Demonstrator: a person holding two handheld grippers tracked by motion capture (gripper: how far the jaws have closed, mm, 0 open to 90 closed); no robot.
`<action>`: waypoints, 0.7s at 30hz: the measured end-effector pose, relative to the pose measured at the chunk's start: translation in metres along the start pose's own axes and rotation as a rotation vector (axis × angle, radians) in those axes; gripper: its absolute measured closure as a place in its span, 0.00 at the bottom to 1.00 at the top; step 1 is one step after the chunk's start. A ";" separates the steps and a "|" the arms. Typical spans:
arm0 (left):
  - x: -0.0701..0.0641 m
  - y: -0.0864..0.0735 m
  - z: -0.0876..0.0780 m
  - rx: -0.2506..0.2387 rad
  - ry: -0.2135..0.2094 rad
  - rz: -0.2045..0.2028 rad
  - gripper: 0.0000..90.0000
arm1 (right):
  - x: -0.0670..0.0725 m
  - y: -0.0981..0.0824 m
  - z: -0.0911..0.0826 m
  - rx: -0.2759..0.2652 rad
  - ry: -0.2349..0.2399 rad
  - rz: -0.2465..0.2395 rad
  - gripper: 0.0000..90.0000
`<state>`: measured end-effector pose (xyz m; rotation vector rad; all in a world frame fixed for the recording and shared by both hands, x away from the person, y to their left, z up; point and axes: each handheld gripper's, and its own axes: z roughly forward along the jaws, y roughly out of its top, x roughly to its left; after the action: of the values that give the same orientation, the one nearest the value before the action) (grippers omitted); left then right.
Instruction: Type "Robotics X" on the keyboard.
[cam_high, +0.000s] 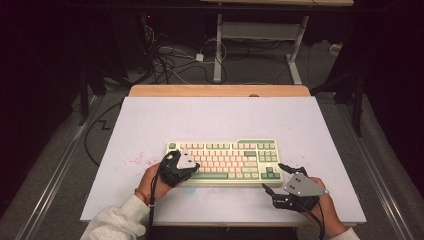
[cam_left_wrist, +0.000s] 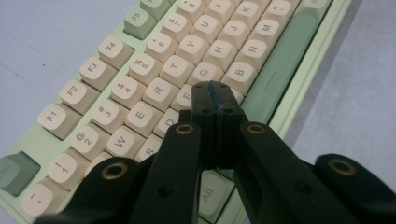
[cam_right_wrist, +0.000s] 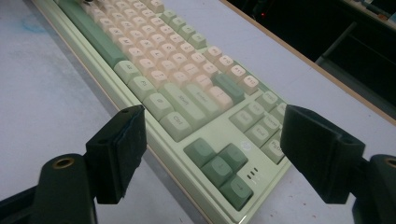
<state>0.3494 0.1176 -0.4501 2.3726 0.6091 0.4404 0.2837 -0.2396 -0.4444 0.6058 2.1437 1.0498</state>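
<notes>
A pale green keyboard (cam_high: 224, 161) with cream and green keys lies in the middle of the white table. My left gripper (cam_high: 185, 158) hovers over its left letter keys. In the left gripper view its jaws are pressed together, tips (cam_left_wrist: 215, 95) just above the keys around F and G on the keyboard (cam_left_wrist: 154, 74), with nothing between them. My right gripper (cam_high: 276, 178) rests at the keyboard's near right corner, jaws wide apart. In the right gripper view the arrow keys (cam_right_wrist: 219, 168) show between its open fingers (cam_right_wrist: 119, 149), and nothing is held.
The white tabletop (cam_high: 150, 125) has faint red specks left of the keyboard (cam_high: 134, 161). A wooden edge (cam_high: 220, 90) runs along the table's far side. Beyond it are cables on the floor (cam_high: 170, 60) and the legs of another desk (cam_high: 218, 45).
</notes>
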 end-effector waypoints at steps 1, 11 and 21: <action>0.000 0.000 0.001 0.003 0.003 0.004 0.97 | 0.000 0.000 0.000 0.000 0.000 -0.001 0.26; -0.002 0.001 0.004 0.011 0.015 0.017 0.97 | 0.001 0.000 0.000 0.008 0.000 -0.005 0.26; -0.003 0.000 0.004 0.016 0.023 0.030 0.97 | 0.001 0.000 0.001 0.009 0.000 -0.008 0.26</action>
<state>0.3484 0.1142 -0.4532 2.3976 0.5903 0.4781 0.2835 -0.2382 -0.4450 0.6002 2.1503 1.0366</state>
